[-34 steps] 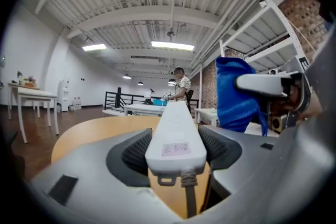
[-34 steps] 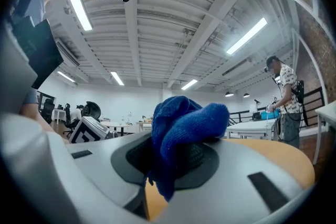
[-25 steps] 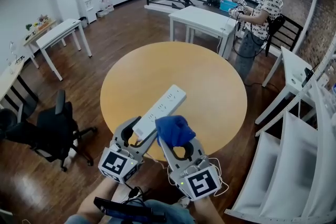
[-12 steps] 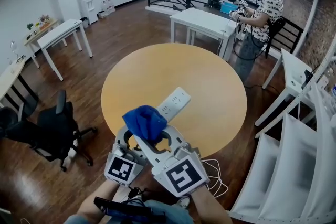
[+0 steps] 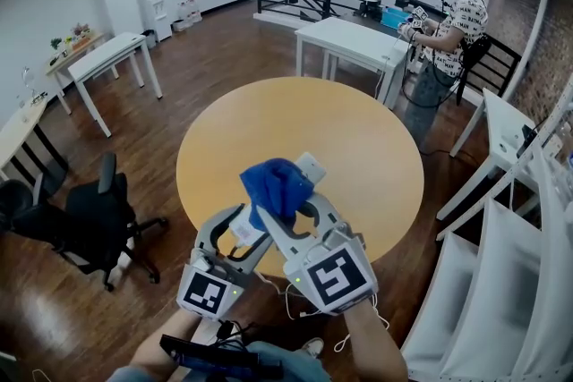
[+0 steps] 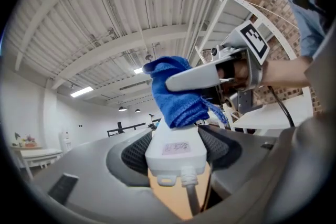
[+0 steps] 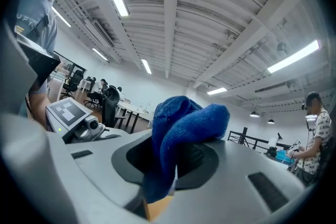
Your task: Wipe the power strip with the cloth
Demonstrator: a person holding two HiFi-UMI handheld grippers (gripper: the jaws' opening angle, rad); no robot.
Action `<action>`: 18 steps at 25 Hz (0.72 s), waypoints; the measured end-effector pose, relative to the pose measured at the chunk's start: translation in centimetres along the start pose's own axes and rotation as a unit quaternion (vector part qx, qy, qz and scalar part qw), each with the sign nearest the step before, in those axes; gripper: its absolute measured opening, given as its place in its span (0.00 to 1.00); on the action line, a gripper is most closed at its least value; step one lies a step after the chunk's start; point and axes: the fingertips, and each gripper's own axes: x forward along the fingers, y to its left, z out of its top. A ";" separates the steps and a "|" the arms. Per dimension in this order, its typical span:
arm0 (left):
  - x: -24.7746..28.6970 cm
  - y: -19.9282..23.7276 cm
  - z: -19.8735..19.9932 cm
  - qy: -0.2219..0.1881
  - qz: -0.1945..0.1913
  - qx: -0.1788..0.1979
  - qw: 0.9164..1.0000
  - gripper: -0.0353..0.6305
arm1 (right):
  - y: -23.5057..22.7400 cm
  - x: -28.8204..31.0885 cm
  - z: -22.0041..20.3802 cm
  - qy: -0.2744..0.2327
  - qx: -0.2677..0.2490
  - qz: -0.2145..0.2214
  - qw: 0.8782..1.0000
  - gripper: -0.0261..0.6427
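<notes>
Two handheld grippers meet over the near edge of a round wooden bench [image 5: 358, 130]. The left gripper [image 5: 242, 228] has its jaws closed on the cord end of the white power strip [image 6: 175, 147]. In the left gripper view the dark pads press on both long sides of the strip's body, and the jaws stand fairly wide to take its width. A grey cord [image 6: 191, 196] leaves that end and drops down between the jaws.

The right gripper [image 5: 291, 208] sits just beside the left one and crosses over it from the right. Its jaws are clamped on a bunched blue cloth [image 7: 184, 123], which bulges up and out past the pads, with a tail hanging below them. In the left gripper view the cloth lies on the strip's upper face, just ahead of the left jaws. From the head view it covers the middle of the strip, and only the far end shows beyond it. That end points out over the bench; whether it rests on the wood I cannot tell.

Well beyond the bench, a person [image 5: 448, 22] in a patterned shirt stands at a white table [image 5: 349, 36]. A black office chair [image 5: 89, 219] sits on the wooden floor to the left.
</notes>
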 end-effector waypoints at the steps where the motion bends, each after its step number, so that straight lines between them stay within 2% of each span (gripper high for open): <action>1: -0.1 0.0 0.1 0.000 0.000 0.001 1.000 0.47 | -0.8 -0.2 0.0 0.001 0.001 -0.008 1.000 0.15; 10: -0.5 -0.5 0.5 -0.001 -0.007 0.011 1.000 0.47 | -8.1 -2.1 -0.1 -0.005 0.000 -0.091 0.996 0.15; 18: -0.6 -0.7 0.4 0.002 -0.009 0.009 1.000 0.47 | -11.4 -2.8 0.1 -0.016 -0.018 -0.127 0.992 0.15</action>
